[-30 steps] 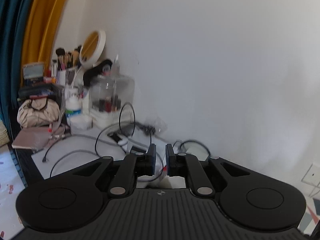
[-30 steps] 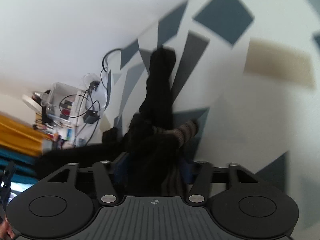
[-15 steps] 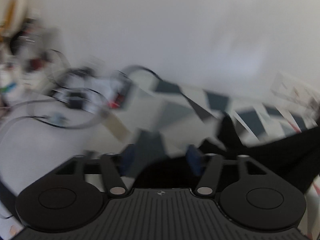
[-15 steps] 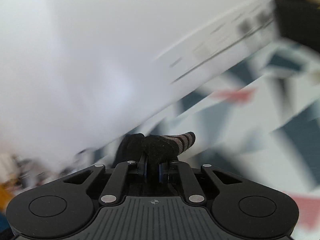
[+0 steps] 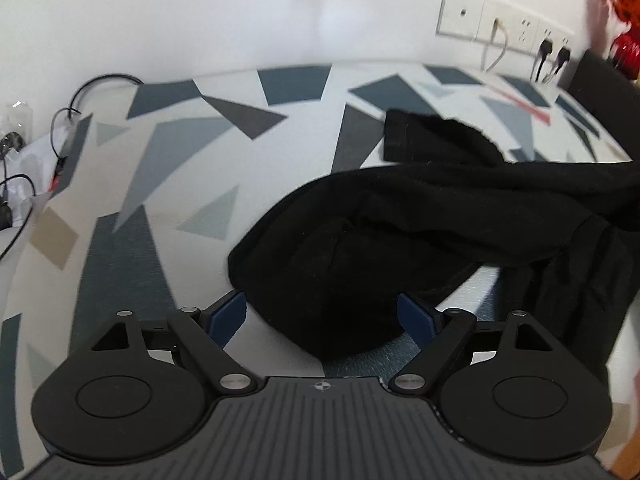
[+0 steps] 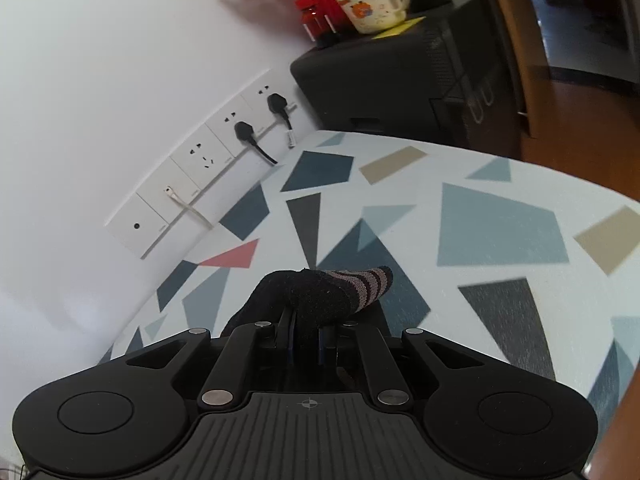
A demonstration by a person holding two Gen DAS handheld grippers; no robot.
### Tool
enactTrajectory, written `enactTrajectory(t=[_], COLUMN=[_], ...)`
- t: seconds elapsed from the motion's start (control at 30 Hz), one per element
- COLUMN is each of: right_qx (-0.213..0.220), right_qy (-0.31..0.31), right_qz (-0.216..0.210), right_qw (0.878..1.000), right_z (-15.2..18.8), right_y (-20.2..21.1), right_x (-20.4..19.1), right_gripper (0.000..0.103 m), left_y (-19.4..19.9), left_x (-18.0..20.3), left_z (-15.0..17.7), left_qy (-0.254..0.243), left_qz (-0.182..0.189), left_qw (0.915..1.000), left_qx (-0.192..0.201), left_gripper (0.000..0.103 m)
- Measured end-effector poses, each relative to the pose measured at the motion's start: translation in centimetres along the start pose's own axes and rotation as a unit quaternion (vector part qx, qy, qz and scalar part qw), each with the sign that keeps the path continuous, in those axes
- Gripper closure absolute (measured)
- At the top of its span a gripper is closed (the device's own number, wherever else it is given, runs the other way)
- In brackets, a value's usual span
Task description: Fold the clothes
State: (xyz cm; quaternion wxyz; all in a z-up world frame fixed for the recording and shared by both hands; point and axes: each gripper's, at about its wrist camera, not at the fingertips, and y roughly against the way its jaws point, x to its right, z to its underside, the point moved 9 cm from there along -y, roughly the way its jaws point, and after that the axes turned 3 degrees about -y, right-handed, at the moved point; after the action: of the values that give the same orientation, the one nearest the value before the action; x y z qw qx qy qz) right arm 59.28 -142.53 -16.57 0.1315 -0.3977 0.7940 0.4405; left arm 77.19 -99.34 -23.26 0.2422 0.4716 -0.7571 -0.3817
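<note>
The folding has barely started: one black garment (image 5: 420,240) lies bunched and rumpled on the patterned surface (image 5: 168,184), with no neat fold in it yet, so nearly all the work is left. The left tool (image 5: 320,316) is opening wide just over the near edge of the cloth, which sits between its blue pads without being squeezed. The right tool (image 6: 306,344) is pinched tight on a dark striped cuff (image 6: 360,284).

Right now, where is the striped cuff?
In the right wrist view, the striped cuff sticks out just beyond the right gripper, low centre, above the patterned tabletop.
</note>
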Motion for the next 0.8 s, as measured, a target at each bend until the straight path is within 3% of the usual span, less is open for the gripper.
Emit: enactTrajectory(t=[0.03, 0.1, 0.13, 0.17, 0.3, 0.47, 0.57, 0.67, 0.8], right_qx=[0.001, 0.004, 0.006, 0.009, 0.049, 0.106, 0.135, 0.16, 0.162], right_qy=[0.003, 0.009, 0.013, 0.018, 0.052, 0.067, 0.094, 0.111, 0.151], right_qz=[0.002, -0.002, -0.008, -0.014, -0.066, -0.165, -0.219, -0.282, -0.358], right_qw=[1.0, 1.0, 1.0, 1.0, 0.995, 0.978, 0.962, 0.939, 0.907], right_z=[0.2, 0.5, 0.5, 0.5, -0.8, -3.9, -5.0, -5.4, -3.8], right_y=[0.0, 0.4, 0.8, 1.1, 4.1, 9.3, 13.0, 17.3, 23.1], right_x=[-0.1, -0.7, -1.2, -1.7, -6.1, -13.6, -19.3, -25.4, -33.4], right_gripper=[0.094, 0.094, 0.094, 0.094, 0.095, 0.095, 0.095, 0.095, 0.095], left_y=[-0.6, -1.2, -1.4, -1.4, -1.0, 3.2, 6.4, 10.2, 15.2], left_x=[0.0, 0.0, -0.1, -0.1, -1.6, -3.7, -6.1, -9.4, -14.1], left_z=[-0.1, -0.4, -0.6, -1.0, -2.0, -4.2, -5.7, -6.7, -7.1], left_qy=[0.002, -0.007, -0.014, -0.014, 0.05, 0.064, 0.1, 0.145, 0.181], left_qz=[0.0, -0.017, -0.028, -0.029, -0.017, -0.039, -0.045, -0.054, -0.066], left_qw=[1.0, 0.9998, 0.9995, 0.9994, 0.9981, 0.9902, 0.9787, 0.9615, 0.9392], left_qx=[-0.004, 0.003, 0.009, 0.013, 0.032, 0.118, 0.173, 0.227, 0.284], left_gripper=[0.019, 0.041, 0.07, 0.088, 0.091, 0.092, 0.093, 0.093, 0.093])
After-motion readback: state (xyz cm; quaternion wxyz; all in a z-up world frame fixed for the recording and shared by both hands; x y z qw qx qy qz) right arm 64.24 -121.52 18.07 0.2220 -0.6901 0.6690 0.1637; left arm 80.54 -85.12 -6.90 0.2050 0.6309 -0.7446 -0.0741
